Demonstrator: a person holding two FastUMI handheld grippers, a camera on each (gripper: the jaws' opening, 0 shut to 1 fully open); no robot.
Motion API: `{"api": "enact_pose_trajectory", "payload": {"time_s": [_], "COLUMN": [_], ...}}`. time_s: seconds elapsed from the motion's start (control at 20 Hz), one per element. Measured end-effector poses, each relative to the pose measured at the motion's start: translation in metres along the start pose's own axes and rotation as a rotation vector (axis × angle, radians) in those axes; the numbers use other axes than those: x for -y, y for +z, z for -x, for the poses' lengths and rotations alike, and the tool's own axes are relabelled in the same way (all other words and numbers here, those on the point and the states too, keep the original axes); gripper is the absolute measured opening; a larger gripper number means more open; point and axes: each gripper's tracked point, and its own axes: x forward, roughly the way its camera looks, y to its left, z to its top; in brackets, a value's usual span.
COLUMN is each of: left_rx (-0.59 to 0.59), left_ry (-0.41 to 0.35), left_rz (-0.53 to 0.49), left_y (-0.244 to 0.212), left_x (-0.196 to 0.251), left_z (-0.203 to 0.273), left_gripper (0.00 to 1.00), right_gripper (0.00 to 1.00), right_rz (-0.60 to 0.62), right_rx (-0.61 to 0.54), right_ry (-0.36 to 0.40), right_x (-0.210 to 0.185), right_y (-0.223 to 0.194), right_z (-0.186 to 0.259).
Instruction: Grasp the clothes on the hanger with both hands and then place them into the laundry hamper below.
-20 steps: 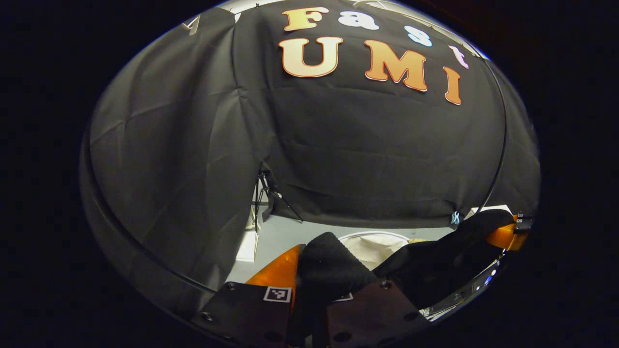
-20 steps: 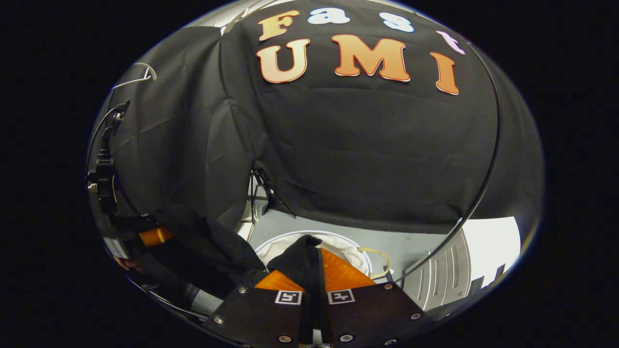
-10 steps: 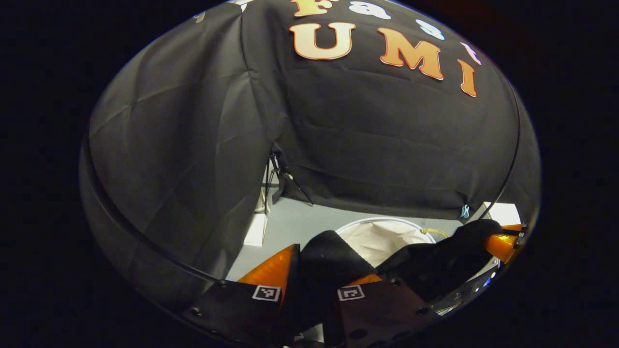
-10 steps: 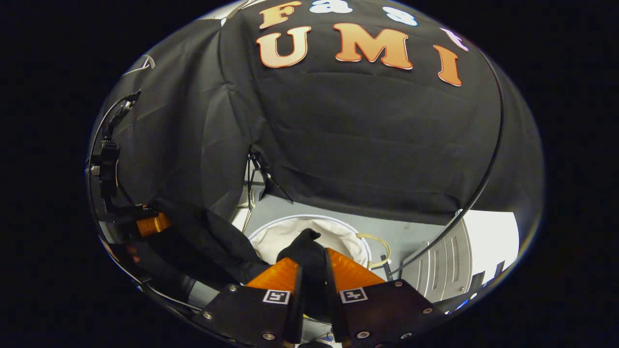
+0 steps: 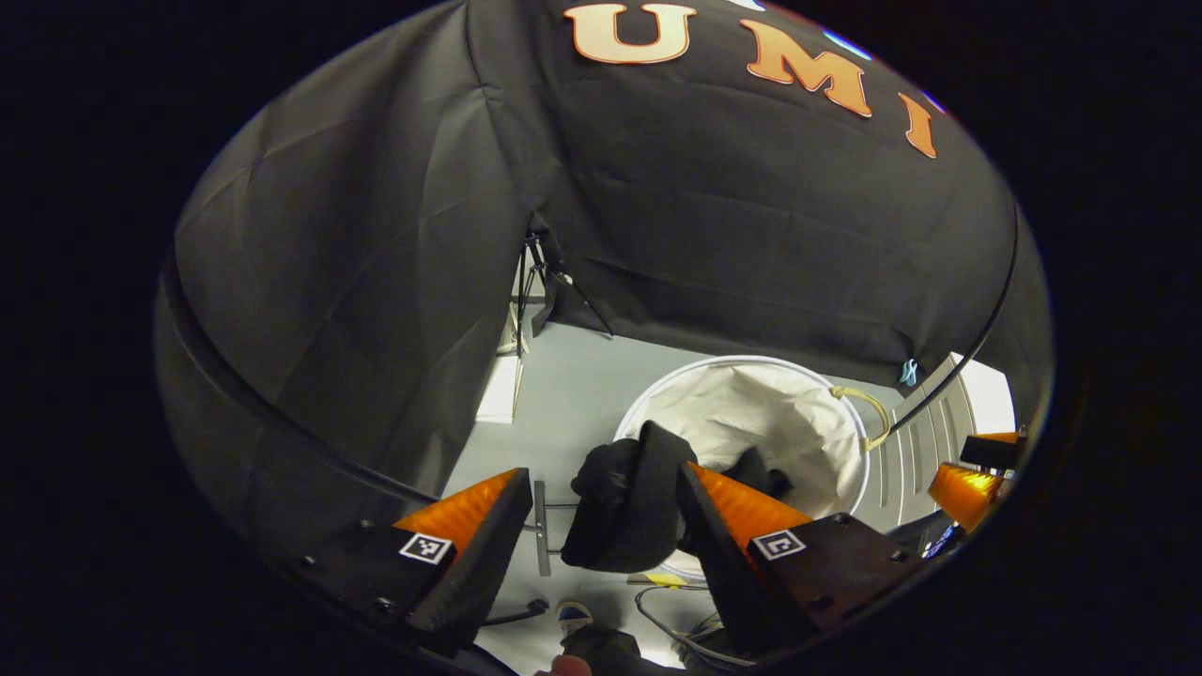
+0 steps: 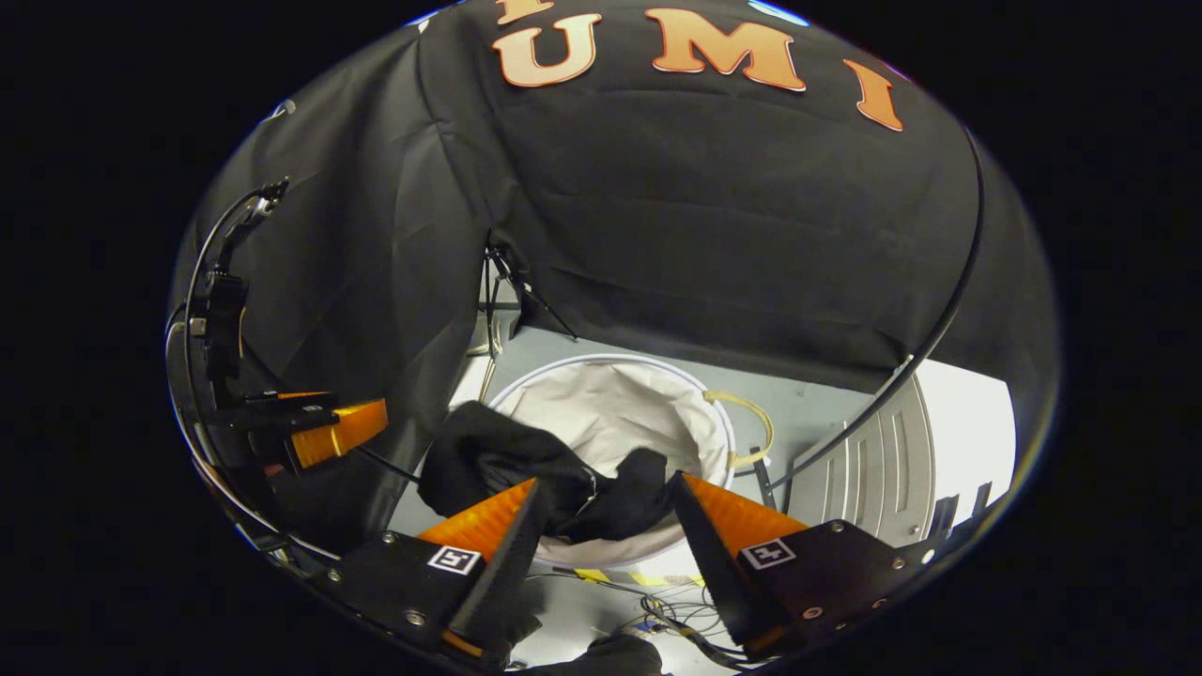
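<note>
Both claws, left (image 5: 601,488) and right (image 6: 601,498), are spread wide so the clothes (image 6: 526,474) are released over the hamper (image 6: 695,413) rim.

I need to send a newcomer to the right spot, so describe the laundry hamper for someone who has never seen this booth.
Start at the black cloth wall and look down to the grey floor at its foot. There stands the laundry hamper, round and open-topped, with a white rim, a pale cloth lining and a cream loop handle on one side. Dark clothes hang over its near edge, unlike the flat white panel beside it.
</note>
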Motion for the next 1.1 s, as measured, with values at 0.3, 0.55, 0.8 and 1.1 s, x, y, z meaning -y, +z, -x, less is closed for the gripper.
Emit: {"api": "enact_pose_trajectory", "payload": {"time_s": [0.3,0.55,0.8,1.1], "left_rx": [0.066,0.120,0.226,0.438], "left_ry": [-0.024,-0.037,-0.050,-0.072], "left_rz": [0.004,-0.004,0.001,0.064], "left_y": [0.017,0.031,0.061,0.131], "left_x": [0.003,0.006,0.005,0.003], "left_z": [0.021,0.043,0.081,0.158], "left_gripper": [1.00,1.00,1.00,0.99], "right_gripper": [0.89,0.89,0.89,0.89], "right_rz": [-0.005,-0.026,-0.047,-0.014], "right_rx": [0.007,0.034,0.153,0.363], "right_ry": [-0.009,-0.026,-0.053,-0.073], "right_x": [0.001,0.004,0.007,0.009], "right_y": [-0.005,0.000,0.033,0.109], "right_z": [0.011,0.026,0.072,0.160]}}
